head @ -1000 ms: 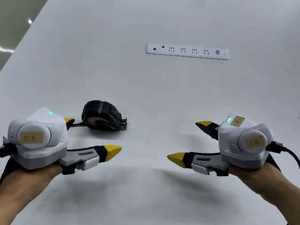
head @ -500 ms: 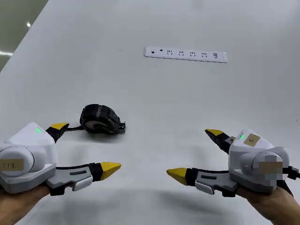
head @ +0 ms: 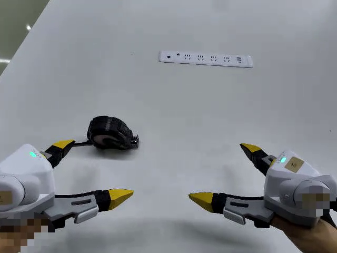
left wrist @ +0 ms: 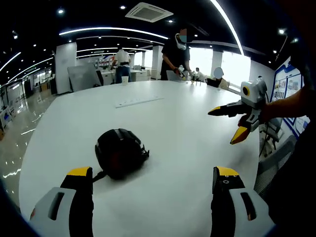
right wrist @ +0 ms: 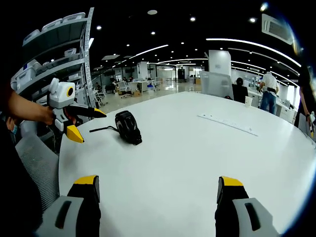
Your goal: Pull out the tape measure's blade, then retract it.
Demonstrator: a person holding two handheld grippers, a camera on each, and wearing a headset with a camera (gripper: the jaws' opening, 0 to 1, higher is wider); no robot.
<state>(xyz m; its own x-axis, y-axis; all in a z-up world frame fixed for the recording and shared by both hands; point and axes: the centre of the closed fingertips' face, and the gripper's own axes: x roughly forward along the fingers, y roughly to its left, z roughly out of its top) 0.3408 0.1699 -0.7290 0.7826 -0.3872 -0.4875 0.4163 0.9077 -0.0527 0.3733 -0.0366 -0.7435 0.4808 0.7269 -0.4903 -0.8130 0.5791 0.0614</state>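
1. Tape measure (head: 110,133): black case lying on the white table (head: 174,105), untouched. Neither gripper touches it.
2. The blade tip (head: 136,140) sits at the case mouth, on the side of the tape measure facing the right gripper. A thin dark strap (head: 80,142) trails from the opposite side of the case.
3. Left gripper (head: 93,169): released, yellow-tipped jaws spread wide with nothing between them. It hovers on the near side of the tape measure. One tip is just beside the strap and the other sits nearer the person.
4. In the left gripper view the tape measure lies ahead, between the two jaw tips and closer to the left one.
5. Right gripper (head: 225,173): also released, jaws wide apart and holding nothing. It is well apart from the tape measure, on the blade-tip side, pointing roughly toward it.
6. White power strip (head: 206,58): flat on the table, well beyond the tape measure on the far side from the person.
7. Left gripper view: people (left wrist: 175,49) stand past the table's far edge, well behind the tape measure.
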